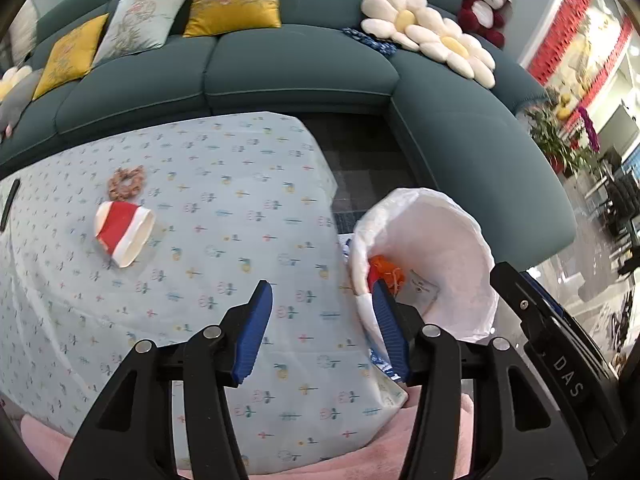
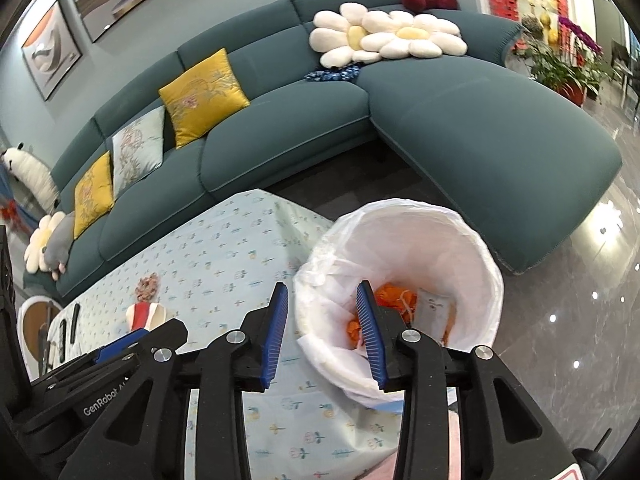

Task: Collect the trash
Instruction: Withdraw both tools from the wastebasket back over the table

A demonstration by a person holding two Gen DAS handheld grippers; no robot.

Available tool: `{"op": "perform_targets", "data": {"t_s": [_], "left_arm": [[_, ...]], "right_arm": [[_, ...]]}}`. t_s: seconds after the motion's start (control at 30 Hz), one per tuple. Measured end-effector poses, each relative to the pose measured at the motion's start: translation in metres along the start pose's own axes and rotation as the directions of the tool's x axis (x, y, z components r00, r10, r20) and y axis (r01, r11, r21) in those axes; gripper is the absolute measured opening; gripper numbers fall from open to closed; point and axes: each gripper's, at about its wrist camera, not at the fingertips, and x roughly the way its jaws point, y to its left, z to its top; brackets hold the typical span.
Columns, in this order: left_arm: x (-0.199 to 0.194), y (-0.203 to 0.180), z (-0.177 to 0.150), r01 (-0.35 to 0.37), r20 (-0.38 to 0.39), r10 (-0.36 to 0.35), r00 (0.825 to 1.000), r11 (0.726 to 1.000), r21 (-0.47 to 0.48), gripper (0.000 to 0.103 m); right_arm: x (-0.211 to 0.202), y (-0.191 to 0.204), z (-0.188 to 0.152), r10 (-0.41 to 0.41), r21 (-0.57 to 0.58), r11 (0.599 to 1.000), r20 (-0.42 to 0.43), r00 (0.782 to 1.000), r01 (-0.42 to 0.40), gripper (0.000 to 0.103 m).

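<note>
A crushed paper cup point(image 1: 124, 236) lies on the bench point(image 1: 240, 184), a ring-shaped scrap point(image 1: 126, 182) just beyond it. The lined bin point(image 1: 460, 240) stands on the floor off the bench's right edge, with crumpled trash point(image 2: 394, 300) inside. A sofa point(image 1: 300, 68) runs along the far side, cushions point(image 1: 236, 0) on it.

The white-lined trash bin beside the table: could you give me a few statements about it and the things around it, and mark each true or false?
1. The white-lined trash bin already holds orange scraps. True.
2. The crushed red-and-white paper cup lies inside the bin. False: it lies on the light blue patterned tablecloth.
3. The right gripper grips a piece of trash. False: its jaws stand apart with nothing between them.
4. A brown ring-shaped scrunchie lies just beyond the cup. True.
5. The left gripper carries the cup. False: it is open and empty.
</note>
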Motion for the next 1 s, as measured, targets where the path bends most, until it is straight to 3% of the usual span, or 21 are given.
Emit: {"op": "perform_targets", "data": {"t_s": [0.47,1.0], "left_arm": [[-0.017,0.096,-0.009,-0.062,0.019,0.065,0.998,0.989,-0.137,0.056],[-0.013,0.219,-0.034,-0.142,-0.024,0.141,0.990,0.945,-0.295,0.057]], "right_arm": [[0.003,0.079,-0.023,0.043,-0.107,0.993,-0.034,0.999,-0.046,0.041],[0.041,0.176,-0.070,0.091,-0.236,0.964,-0.150,0.985,-0.125,0.041]]}}
